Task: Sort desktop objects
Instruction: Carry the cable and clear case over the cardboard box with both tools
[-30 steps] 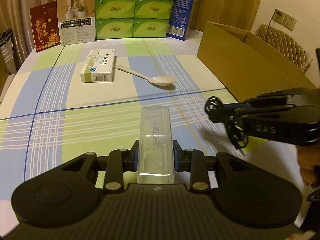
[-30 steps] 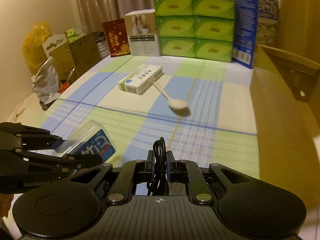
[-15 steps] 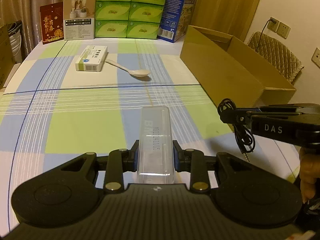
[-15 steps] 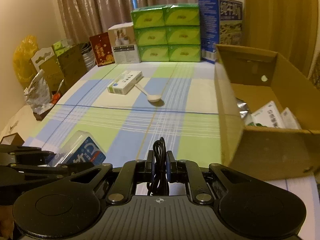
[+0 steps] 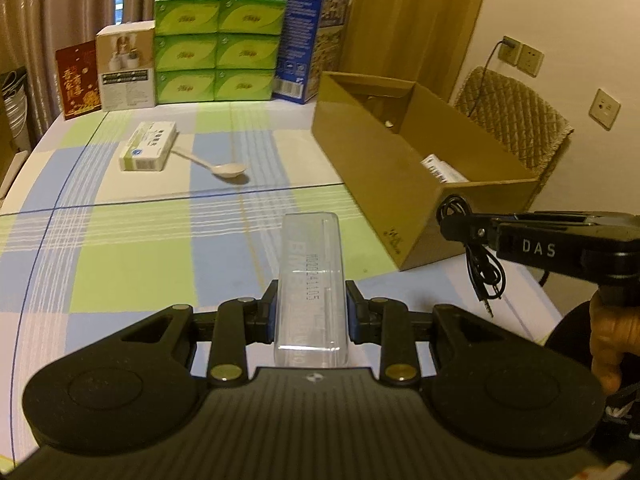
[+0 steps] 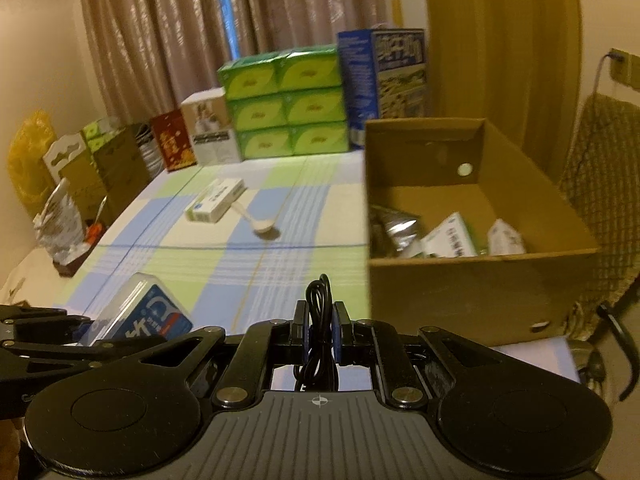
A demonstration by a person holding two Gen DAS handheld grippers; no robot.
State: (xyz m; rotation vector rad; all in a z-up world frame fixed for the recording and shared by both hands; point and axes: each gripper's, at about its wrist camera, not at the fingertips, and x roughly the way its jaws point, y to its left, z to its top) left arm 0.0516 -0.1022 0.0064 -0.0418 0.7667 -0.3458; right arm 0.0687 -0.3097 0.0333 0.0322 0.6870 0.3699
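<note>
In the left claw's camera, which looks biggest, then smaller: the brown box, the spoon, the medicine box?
1. Cardboard box, by far the biggest.
2. Medicine box.
3. Spoon, about as long as the medicine box but much thinner.

Two grippers: left (image 5: 311,312), right (image 6: 320,334). One clear case (image 5: 310,276), one black cable (image 6: 319,332). On the table (image 5: 132,264): one medicine box (image 5: 149,152), one spoon (image 5: 218,165), one cardboard box (image 5: 384,172). Six green tissue packs (image 5: 218,48) stacked two wide, three high. One blue carton (image 5: 310,42), one white carton (image 5: 127,68), one red packet (image 5: 78,78). Inside the cardboard box: two white boxes (image 6: 450,236), one foil pouch (image 6: 394,230); more possibly hidden.
</note>
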